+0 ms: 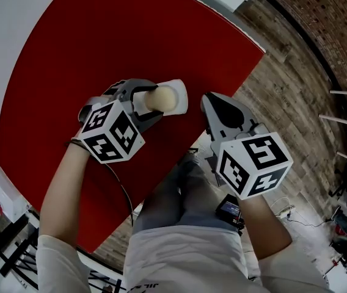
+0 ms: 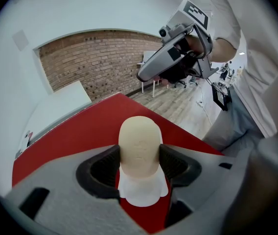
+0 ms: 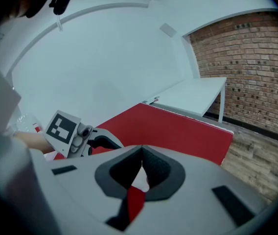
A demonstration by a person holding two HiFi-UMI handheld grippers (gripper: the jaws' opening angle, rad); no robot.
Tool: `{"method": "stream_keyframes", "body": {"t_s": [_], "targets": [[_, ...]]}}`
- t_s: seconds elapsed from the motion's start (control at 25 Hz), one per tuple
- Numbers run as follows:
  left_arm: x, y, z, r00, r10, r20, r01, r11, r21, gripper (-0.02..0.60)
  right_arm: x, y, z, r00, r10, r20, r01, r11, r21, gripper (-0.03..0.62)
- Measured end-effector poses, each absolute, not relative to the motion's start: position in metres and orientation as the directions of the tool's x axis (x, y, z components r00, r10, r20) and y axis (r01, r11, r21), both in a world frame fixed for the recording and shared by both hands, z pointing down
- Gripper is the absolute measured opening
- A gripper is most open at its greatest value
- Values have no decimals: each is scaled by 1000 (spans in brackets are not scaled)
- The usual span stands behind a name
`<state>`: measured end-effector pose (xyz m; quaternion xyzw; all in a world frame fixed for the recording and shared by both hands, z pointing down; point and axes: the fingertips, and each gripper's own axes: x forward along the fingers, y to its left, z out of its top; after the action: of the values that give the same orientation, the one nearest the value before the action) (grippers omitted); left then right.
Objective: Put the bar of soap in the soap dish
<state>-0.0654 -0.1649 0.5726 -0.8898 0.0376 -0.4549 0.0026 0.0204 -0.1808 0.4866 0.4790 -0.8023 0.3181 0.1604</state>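
A cream bar of soap (image 1: 161, 97) stands on end between the jaws of my left gripper (image 1: 155, 101), which is shut on it. In the left gripper view the soap (image 2: 139, 146) rises above the dark pads (image 2: 178, 166), and the white soap dish (image 2: 143, 194) lies right under it on the red table (image 2: 85, 131). From the head view the dish (image 1: 181, 92) shows just beyond the soap. My right gripper (image 1: 210, 104) hovers to the right of the dish, jaws shut and empty. Its own view shows the pads (image 3: 153, 173) meeting at the gripper's (image 3: 141, 164) tips.
The red table (image 1: 100, 54) ends in a slanted edge close to the right gripper; beyond it is wooden floor (image 1: 295, 90) and a brick wall (image 1: 332, 17). A white table (image 3: 197, 94) stands behind. The person's legs (image 1: 173, 194) are below the grippers.
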Motion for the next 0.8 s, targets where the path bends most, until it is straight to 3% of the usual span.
{"method": "stream_keyframes", "body": {"t_s": [0.8], "targets": [[-64, -166, 593, 558, -25, 829, -34, -999, -7, 261, 24, -190, 488, -479, -679, 556, -873, 306, -379, 5]]}}
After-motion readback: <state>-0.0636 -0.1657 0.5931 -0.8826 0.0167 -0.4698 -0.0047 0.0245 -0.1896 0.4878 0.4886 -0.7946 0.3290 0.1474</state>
